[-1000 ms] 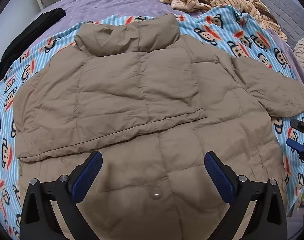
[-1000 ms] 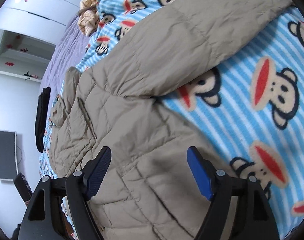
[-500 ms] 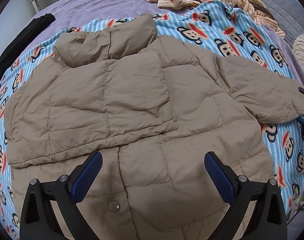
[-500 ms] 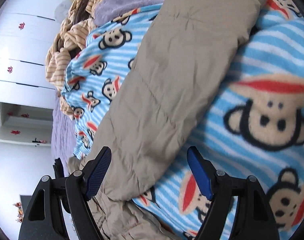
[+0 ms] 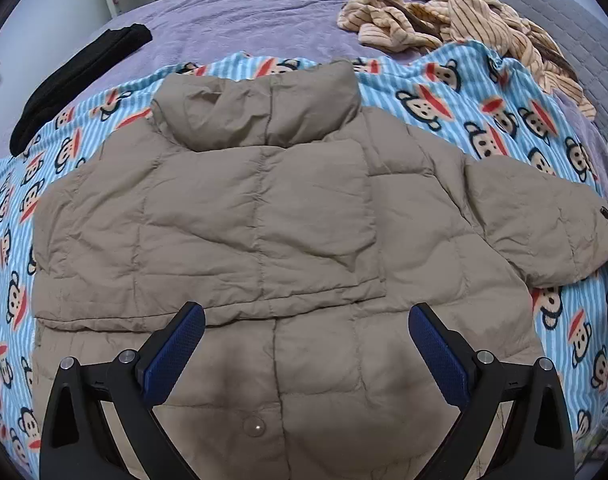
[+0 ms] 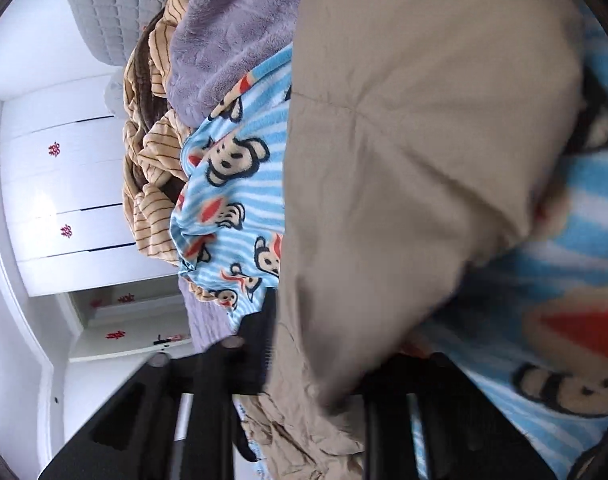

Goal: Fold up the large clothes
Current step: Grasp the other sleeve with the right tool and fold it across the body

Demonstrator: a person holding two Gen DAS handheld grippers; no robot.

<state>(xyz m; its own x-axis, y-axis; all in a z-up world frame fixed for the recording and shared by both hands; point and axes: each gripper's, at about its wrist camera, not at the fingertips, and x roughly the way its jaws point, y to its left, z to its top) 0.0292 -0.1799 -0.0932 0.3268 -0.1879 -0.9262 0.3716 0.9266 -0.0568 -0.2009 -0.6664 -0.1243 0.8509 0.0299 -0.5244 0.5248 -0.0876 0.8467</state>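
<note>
Black garment (image 5: 75,80): far left on purple bed (image 5: 263,28), untouched.
Jacket (image 5: 263,216): tan, quilted, flat on monkey-print blanket (image 5: 504,108), left sleeve already folded across chest.
Left gripper (image 5: 306,354): over hem, fingers wide, empty.
Right sleeve (image 6: 404,160): spread outward on blanket a second ago, now pinched at cuff.
Right gripper (image 6: 316,392): wide a second ago, fingers now clamped narrow on sleeve cuff. Likely next: carry sleeve across chest.
</note>
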